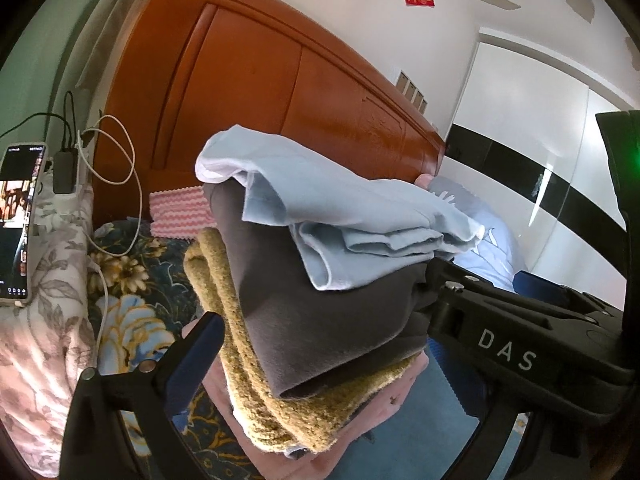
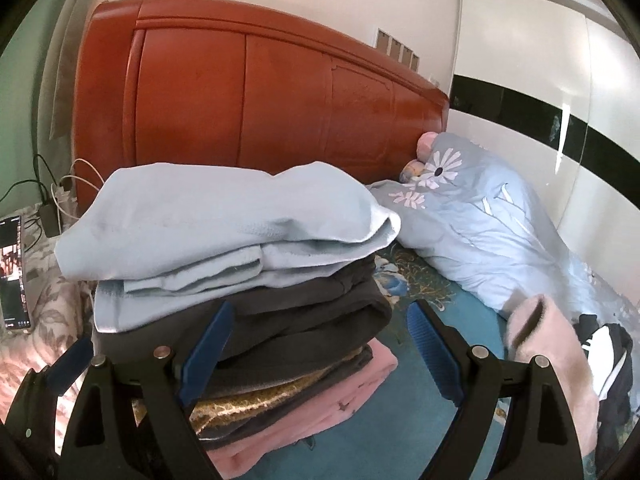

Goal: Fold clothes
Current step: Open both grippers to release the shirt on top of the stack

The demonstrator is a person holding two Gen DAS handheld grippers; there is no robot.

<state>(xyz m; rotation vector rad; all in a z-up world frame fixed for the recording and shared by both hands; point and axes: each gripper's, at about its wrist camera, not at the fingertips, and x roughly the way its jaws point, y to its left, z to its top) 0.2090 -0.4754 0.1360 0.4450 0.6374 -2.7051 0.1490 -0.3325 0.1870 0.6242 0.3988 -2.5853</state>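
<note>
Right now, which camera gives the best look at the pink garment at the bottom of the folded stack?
The right wrist view: the pink garment shows its folded edge and top under the stack. The left wrist view shows only slivers beneath the mustard knit.

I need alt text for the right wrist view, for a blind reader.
A stack of folded clothes, light blue garment on top, sits on a bed before the open right gripper. An orange wooden headboard stands behind.
</note>
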